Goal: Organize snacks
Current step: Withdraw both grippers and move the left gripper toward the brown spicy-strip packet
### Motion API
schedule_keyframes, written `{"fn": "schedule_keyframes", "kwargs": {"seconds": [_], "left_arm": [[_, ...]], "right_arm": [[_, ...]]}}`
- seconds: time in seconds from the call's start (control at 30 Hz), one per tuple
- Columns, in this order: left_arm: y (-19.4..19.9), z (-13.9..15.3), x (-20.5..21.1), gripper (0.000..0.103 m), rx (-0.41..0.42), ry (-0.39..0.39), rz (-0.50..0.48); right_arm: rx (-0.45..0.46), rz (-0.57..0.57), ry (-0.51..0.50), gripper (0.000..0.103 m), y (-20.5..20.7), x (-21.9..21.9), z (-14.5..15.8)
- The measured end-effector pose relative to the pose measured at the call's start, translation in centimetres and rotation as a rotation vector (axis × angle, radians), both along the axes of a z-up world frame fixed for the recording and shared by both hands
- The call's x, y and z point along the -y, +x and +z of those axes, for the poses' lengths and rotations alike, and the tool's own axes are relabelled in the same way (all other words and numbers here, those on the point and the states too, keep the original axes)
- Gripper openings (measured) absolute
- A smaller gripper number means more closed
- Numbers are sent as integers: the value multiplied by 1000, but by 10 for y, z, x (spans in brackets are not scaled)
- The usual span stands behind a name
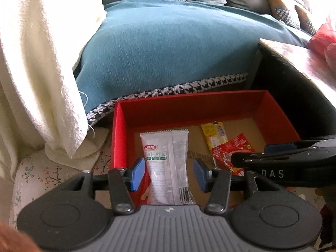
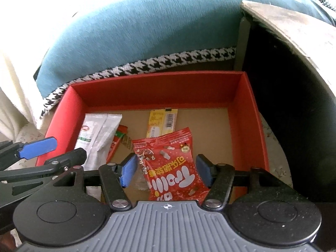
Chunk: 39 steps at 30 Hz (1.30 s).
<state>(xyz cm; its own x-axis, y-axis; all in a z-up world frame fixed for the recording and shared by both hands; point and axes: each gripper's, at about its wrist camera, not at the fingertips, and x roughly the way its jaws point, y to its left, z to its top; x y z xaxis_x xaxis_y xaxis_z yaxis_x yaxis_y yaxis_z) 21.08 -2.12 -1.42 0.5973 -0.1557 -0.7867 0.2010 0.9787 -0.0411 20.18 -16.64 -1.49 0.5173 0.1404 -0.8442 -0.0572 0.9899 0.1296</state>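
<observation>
A red open box with a brown cardboard floor holds the snacks. A white snack packet lies at its left, a yellow packet at the back, a red gummy bag in front, and a small red-green packet beside the white one. My left gripper is open above the white packet, touching nothing. My right gripper is open above the red bag, also empty. The right gripper shows in the left wrist view.
A sofa under a teal blanket with a houndstooth hem stands behind the box. A cream towel hangs at the left. A wooden table stands at the right. A floral cloth lies under the box.
</observation>
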Motion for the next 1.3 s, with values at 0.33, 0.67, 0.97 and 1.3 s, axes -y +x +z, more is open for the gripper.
{"fn": "schedule_keyframes", "kwargs": {"seconds": [0.33, 0.67, 0.97, 1.3], "left_arm": [[-14, 16, -11, 44, 23, -17, -4], [-33, 30, -21, 45, 45, -24, -15], [-64, 30, -45, 49, 32, -10, -21], [-110, 4, -88, 56, -88, -26, 30]], "right_arm": [[35, 34, -5, 70, -17, -8, 15], [75, 79, -6, 72, -37, -14, 31], [81, 123, -7, 74, -61, -20, 35], [58, 191, -20, 77, -85, -36, 29]]}}
